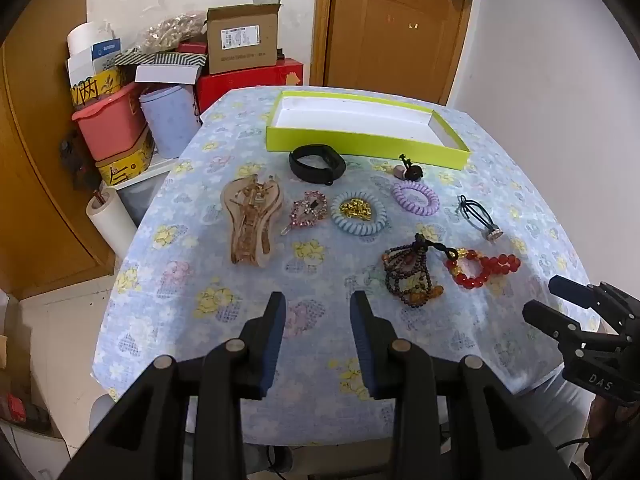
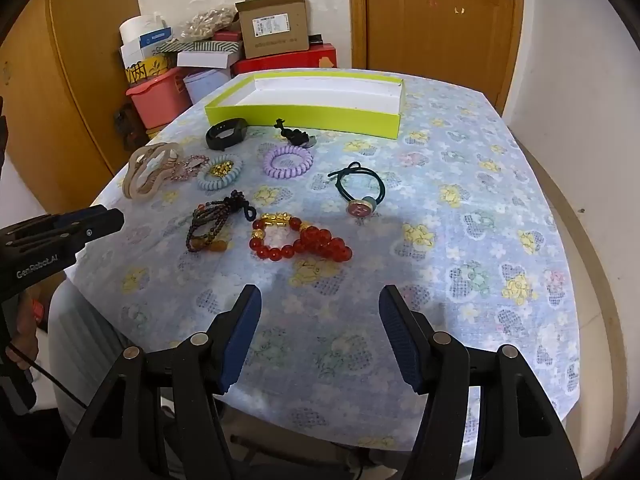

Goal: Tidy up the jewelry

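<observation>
Jewelry lies spread on the flowered tablecloth. A lime-green box with a bare white floor stands at the far side. In front of it are a black band, a beige hair claw, a pink rhinestone clip, a blue coil tie around gold pieces, a purple coil tie, a dark hair tie with a button, dark brown beads and a red bead bracelet. My left gripper hovers open near the front edge. My right gripper is open, short of the red bracelet.
Boxes, a pink tub and a cardboard carton are stacked behind the table's left corner. A wooden door stands behind the table. A paper roll leans at the left. The cloth's right half carries no objects.
</observation>
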Demonstrator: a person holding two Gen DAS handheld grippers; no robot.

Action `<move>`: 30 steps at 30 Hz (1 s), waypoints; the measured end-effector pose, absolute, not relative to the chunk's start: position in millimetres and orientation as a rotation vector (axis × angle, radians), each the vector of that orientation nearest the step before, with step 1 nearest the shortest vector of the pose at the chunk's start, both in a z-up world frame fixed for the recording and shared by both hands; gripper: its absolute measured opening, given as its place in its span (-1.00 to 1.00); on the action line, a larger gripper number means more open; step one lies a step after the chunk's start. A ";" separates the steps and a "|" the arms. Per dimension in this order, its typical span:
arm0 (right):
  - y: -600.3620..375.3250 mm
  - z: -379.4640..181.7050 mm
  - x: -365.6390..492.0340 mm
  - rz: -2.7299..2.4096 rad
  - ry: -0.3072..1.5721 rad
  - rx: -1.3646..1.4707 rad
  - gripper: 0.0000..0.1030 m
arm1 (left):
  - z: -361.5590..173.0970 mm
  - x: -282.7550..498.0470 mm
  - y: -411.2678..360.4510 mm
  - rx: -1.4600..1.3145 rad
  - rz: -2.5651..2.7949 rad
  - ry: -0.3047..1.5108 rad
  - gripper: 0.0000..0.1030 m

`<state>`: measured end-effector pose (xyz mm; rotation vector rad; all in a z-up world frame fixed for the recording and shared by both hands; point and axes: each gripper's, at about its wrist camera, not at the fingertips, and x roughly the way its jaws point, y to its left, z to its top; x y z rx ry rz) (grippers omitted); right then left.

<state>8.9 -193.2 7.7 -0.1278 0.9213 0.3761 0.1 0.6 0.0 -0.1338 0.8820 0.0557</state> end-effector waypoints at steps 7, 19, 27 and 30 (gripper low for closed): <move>-192.9 6.7 9.2 0.379 0.918 -0.130 0.20 | 3.1 -0.6 -5.2 -0.096 0.059 0.873 -0.32; -193.2 6.5 8.5 0.373 0.921 -0.136 0.20 | 2.5 -3.6 -5.7 -0.080 0.039 0.877 -0.32; -191.2 5.6 8.5 0.373 0.918 -0.143 0.20 | 0.1 -4.2 -7.5 -0.071 0.043 0.880 -0.32; -192.1 5.1 8.8 0.374 0.916 -0.145 0.20 | 1.3 -5.7 -5.9 -0.081 0.043 0.869 -0.32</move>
